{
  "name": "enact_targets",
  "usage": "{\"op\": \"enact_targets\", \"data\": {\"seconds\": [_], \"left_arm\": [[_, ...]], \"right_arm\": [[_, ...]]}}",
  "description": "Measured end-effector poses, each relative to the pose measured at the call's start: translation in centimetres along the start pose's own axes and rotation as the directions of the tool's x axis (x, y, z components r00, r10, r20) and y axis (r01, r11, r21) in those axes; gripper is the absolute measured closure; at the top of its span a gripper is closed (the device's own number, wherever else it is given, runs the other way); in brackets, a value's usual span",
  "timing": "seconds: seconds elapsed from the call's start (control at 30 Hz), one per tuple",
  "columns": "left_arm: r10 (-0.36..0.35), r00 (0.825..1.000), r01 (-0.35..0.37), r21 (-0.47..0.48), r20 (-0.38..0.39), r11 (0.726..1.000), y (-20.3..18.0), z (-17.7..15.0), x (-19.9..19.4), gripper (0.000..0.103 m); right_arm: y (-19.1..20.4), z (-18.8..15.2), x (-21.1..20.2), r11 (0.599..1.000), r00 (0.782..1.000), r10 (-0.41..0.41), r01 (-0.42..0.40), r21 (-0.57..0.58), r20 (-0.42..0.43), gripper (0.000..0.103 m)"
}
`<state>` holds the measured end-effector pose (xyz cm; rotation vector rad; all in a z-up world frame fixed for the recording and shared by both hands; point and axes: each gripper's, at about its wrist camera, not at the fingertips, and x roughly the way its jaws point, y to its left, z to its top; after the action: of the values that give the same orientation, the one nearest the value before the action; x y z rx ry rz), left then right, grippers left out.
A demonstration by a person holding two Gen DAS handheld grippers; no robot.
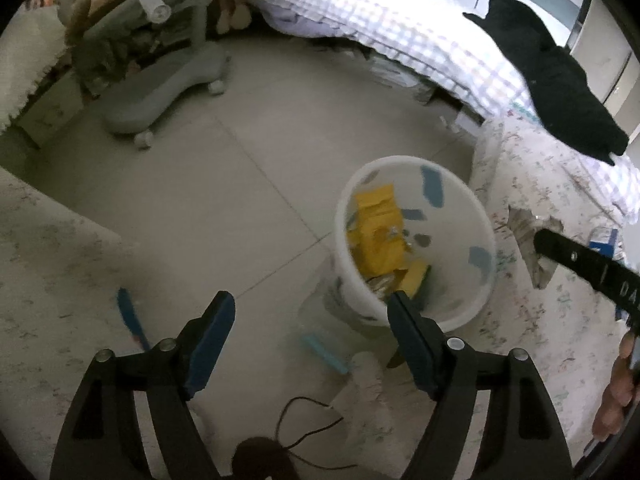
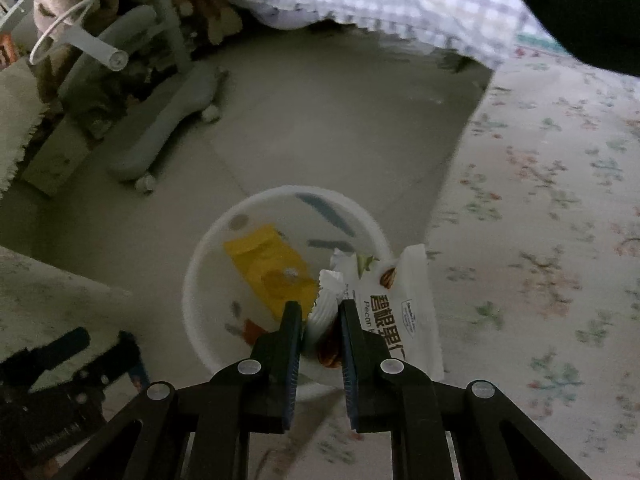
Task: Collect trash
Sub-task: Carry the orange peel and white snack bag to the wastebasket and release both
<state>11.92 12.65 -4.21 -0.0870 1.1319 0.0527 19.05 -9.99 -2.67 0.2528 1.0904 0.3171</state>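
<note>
A white bin with blue patches stands on the tiled floor beside a floral-covered bed. A yellow packet and other wrappers lie inside it. My left gripper hangs open above the bin's near left rim, with nothing between its fingers. My right gripper is shut on a white pecan snack packet, holding it over the near right side of the bin. The yellow packet shows below it in the right wrist view.
A grey chair base on castors stands at the far left. A checked quilt and a black garment lie on the bed. Blue strips and a thin cable lie on the floor near me.
</note>
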Motion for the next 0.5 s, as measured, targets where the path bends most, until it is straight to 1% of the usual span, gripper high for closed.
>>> {"op": "enact_targets", "data": {"seconds": [0.2,0.27,0.3,0.33,0.37,0.4,0.47,0.5], "left_arm": [[0.004,1.000,-0.004,-0.009,0.006,1.000,1.2,-0.4,-0.6,0.020],[0.003,1.000,-0.003,-0.012,0.008,1.000,1.5,-0.5,-0.8,0.019],[0.004,1.000,-0.004,-0.012,0.009,1.000,1.7,-0.5,-0.8,0.019],[0.009,1.000,-0.009,-0.013,0.010,1.000,1.8,-0.6,-0.9,0.019],[0.014,1.000,-0.014,-0.013,0.011,1.000,1.7,-0.6,-0.9,0.018],[0.019,1.000,-0.019,-0.012,0.013,1.000,1.8,-0.6,-1.0,0.017],[0.023,1.000,-0.023,-0.013,0.016,1.000,1.9,-0.6,-1.1,0.015],[0.020,1.000,-0.020,-0.016,0.019,1.000,1.9,-0.6,-1.2,0.014]], "right_arm": [[0.9,0.4,1.8,0.999,0.999,0.038,-0.038,0.010,-0.003,0.086],[1.1,0.6,2.3,0.999,0.999,0.053,-0.053,0.011,-0.003,0.080],[1.1,0.6,2.4,0.998,0.998,0.059,-0.059,0.012,-0.001,0.075],[1.1,0.7,2.5,0.998,0.998,0.065,-0.065,0.011,0.002,0.062],[1.2,0.8,2.5,0.998,0.998,0.065,-0.065,0.015,0.007,0.054],[1.3,0.8,2.3,0.998,0.998,0.062,-0.062,0.017,0.017,0.043],[1.5,0.7,1.8,0.999,0.998,0.049,-0.050,0.011,0.035,0.036],[1.6,0.8,1.5,0.999,0.998,0.040,-0.040,0.003,0.042,0.036]]}}
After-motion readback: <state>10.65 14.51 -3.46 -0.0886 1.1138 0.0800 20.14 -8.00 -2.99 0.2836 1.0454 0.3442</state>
